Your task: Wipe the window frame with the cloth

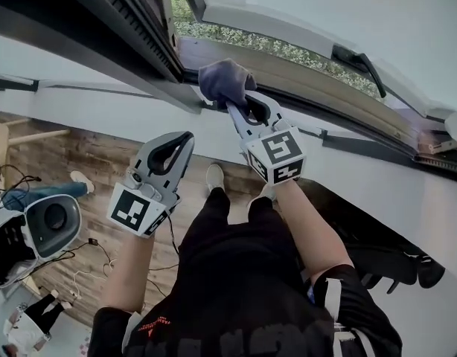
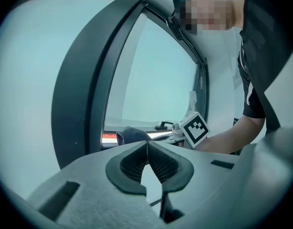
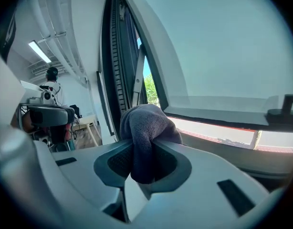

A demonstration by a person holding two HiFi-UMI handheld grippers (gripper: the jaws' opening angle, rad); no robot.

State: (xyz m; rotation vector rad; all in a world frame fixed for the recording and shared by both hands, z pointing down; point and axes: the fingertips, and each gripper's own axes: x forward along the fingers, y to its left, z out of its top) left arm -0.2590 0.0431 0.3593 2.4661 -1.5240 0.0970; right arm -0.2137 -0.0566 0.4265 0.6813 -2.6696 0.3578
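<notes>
My right gripper is up at the window frame, its fingers pinching a dark grey-blue cloth. The cloth is bunched into a rounded wad that bulges out beyond the fingertips. In the head view it lies against the frame's lower rail, in the corner where that rail meets the dark upright side of the frame. In the right gripper view a fold of the cloth fills the hollow between the two ribbed pads, and the wad hides the tips. My left gripper hangs below the frame and to the left of the cloth, apart from both. Its fingers are pressed together at the tips with nothing between them, and the left gripper view shows only a small leaf-shaped opening behind the closed tips. The sash stands open above the frame's lower rail. A black window handle sits on the sash, well to the right of the cloth. Through the gap between sash and frame I see green plants outside. Beneath the frame runs a white wall, and below that a wooden floor with a white shoe on it. In the right gripper view a person stands far back in the room, left of the frame, under a strip light on the ceiling.
</notes>
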